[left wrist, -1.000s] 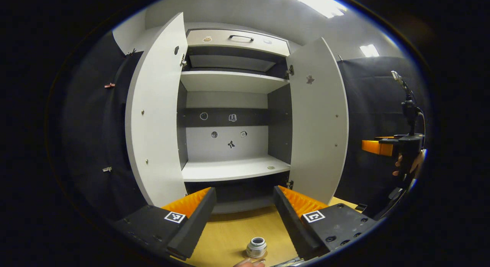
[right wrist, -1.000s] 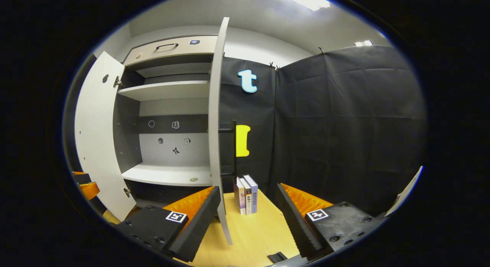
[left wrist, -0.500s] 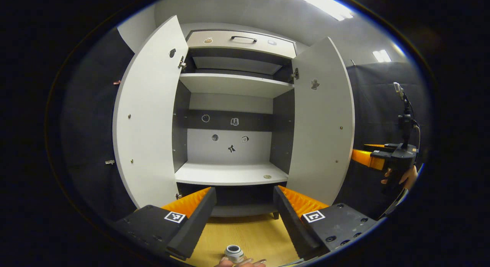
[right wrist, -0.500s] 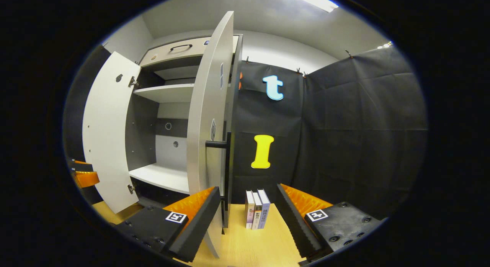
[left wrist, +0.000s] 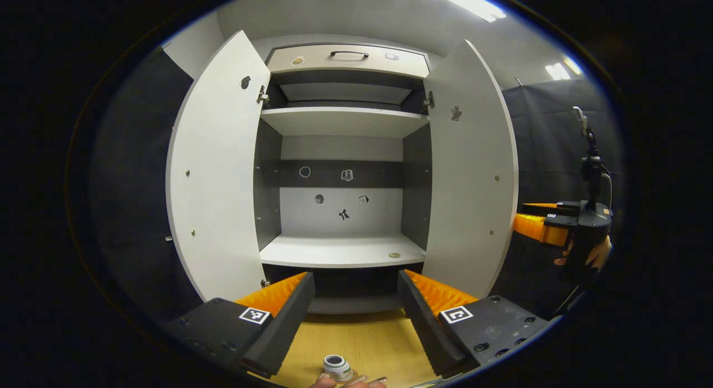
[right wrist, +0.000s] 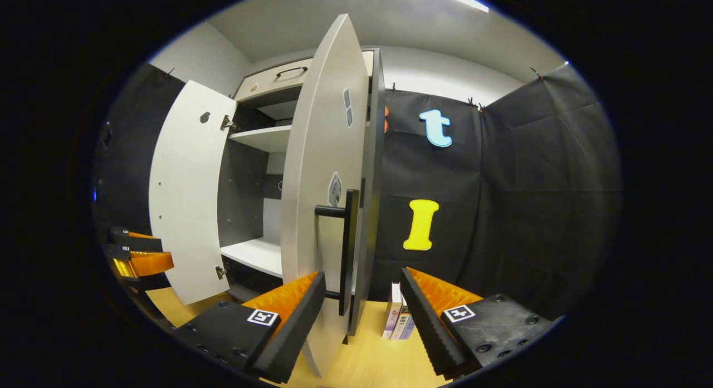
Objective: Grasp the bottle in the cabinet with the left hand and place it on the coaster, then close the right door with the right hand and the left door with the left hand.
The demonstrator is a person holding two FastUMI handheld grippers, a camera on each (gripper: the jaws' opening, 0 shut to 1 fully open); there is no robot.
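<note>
The white cabinet [left wrist: 342, 121] stands with both doors swung wide, its shelves bare. A small bottle [left wrist: 336, 368] with a white neck stands on the wooden table at the bottom edge of the left gripper view, with fingertips of a hand beside it. My left gripper [left wrist: 355, 276] is open above and behind the bottle, holding nothing. My right gripper [right wrist: 362, 274] is open at the outer face of the right door [right wrist: 323, 210]. The door's black handle [right wrist: 348, 249] shows between its fingers. Whether a finger touches the door I cannot tell.
Several books [right wrist: 398, 321] stand on the table right of the cabinet. The left door [right wrist: 186, 193] juts out toward me. A small round spot [left wrist: 394, 255] lies on the lower shelf. A hand holds the right gripper [left wrist: 537, 226] beyond the right door.
My right gripper has swung round to the outer face of the right door and come close to its handle. My left gripper has drawn back, so the bottle sits lower in its view.
</note>
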